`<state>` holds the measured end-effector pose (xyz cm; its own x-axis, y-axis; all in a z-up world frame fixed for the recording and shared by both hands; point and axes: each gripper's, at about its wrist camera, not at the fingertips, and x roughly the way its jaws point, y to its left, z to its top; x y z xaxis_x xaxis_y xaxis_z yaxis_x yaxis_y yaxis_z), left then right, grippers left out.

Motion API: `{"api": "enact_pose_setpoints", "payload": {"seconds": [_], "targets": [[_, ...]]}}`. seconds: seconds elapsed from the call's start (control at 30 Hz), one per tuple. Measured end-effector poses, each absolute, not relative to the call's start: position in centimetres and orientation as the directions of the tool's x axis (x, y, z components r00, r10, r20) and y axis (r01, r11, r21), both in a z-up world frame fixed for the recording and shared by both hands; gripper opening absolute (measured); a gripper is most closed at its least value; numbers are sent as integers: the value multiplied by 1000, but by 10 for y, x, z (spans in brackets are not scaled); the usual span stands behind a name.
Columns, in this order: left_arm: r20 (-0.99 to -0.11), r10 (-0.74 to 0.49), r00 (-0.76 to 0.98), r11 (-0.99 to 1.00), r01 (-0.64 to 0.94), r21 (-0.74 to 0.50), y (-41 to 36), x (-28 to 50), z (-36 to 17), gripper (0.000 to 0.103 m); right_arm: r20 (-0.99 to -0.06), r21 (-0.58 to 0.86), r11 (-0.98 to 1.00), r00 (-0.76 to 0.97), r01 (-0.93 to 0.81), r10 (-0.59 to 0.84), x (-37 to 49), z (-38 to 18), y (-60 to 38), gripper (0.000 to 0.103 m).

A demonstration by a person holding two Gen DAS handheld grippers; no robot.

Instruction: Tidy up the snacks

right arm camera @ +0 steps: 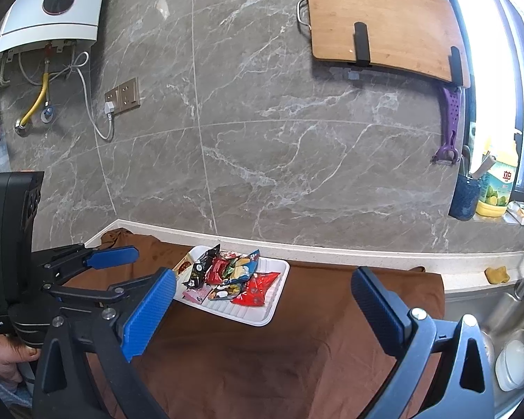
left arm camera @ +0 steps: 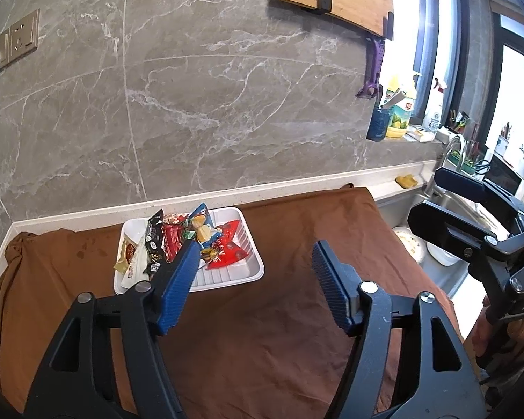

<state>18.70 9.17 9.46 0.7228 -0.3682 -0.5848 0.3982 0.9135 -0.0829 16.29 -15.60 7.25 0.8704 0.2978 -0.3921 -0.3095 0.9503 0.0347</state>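
Now both grippers, left (left arm camera: 255,262) and right (right arm camera: 263,300), gape empty; snacks (right arm camera: 227,274) heaped in tray (right arm camera: 262,316)

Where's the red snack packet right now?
The red snack packet lies in the white tray on the brown cloth, at the right end of the snack pile, nearest the sink side in both views.

Snack packets (right arm camera: 227,276) lie piled in a tray (right arm camera: 262,314) on the cloth (right arm camera: 297,366) covering the worktop (right arm camera: 366,255), near the wall (right arm camera: 262,139); the sink (right arm camera: 506,307) lies to the right.
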Motion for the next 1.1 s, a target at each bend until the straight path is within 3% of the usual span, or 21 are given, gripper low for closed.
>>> {"api": "enact_pose_setpoints", "payload": {"seconds": [0.3, 0.4, 0.47, 0.67, 1.1], "targets": [[-540, -300, 786, 940, 341, -27, 98, 185, 108, 73, -391, 43, 947, 867, -319, 310, 166, 70, -154, 102], [-484, -266, 833, 950, 313, 17, 101, 178, 121, 80, -390, 46, 946, 867, -320, 312, 166, 70, -154, 102], [-436, -274, 857, 946, 322, 39, 102, 169, 131, 94, -389, 48, 946, 866, -321, 314, 166, 69, -153, 102], [-268, -223, 937, 948, 273, 165, 99, 137, 149, 101, -393, 55, 945, 863, -323, 318, 167, 68, -153, 102], [-327, -259, 909, 939, 316, 136, 89, 140, 134, 101, -418, 98, 949, 853, -299, 312, 167, 54, -158, 103]]}}
